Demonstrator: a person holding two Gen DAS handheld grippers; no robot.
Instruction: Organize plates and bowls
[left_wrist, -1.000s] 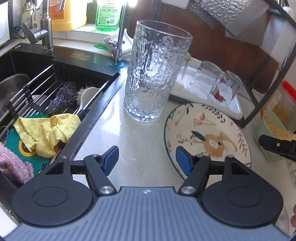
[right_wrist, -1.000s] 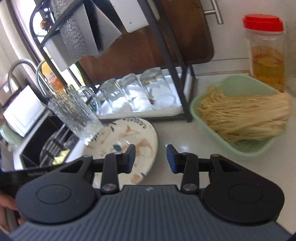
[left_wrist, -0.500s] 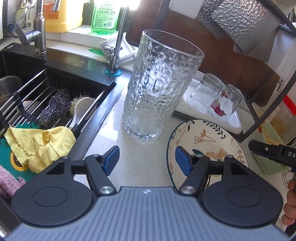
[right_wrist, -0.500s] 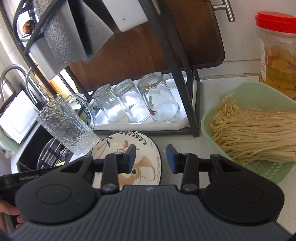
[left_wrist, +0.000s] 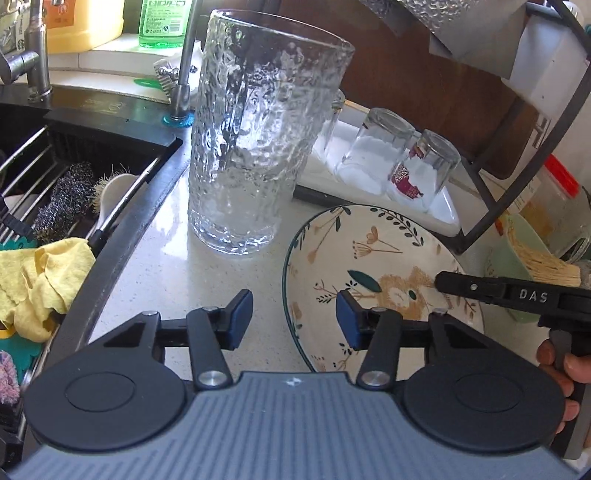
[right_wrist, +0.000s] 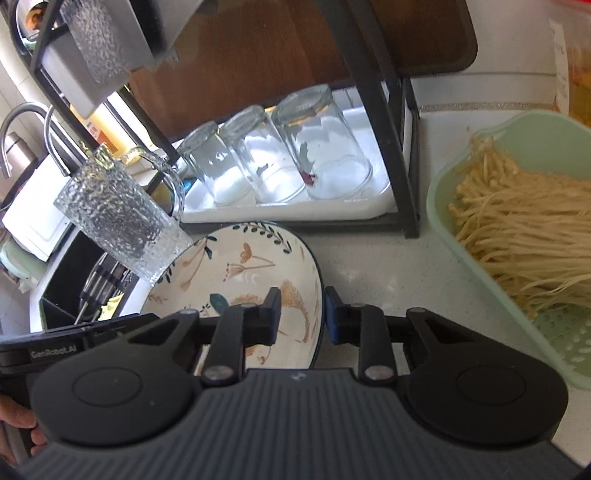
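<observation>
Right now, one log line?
left gripper: closing, straddles plate rim | right gripper: closing, straddles rim | plate: on counter

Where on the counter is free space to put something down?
Bare counter lies between sink edge, tall glass and plate; another strip between plate and green basket. Rack tray is crowded.

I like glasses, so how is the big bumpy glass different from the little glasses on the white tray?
The big bumpy glass stands mouth up on the counter; the little glasses sit mouth down on the white tray. The big bumpy glass looks larger and has a rippled wall; the little glasses are mostly smooth. The big bumpy glass stands alone; the little glasses line up together. All are clear.
</observation>
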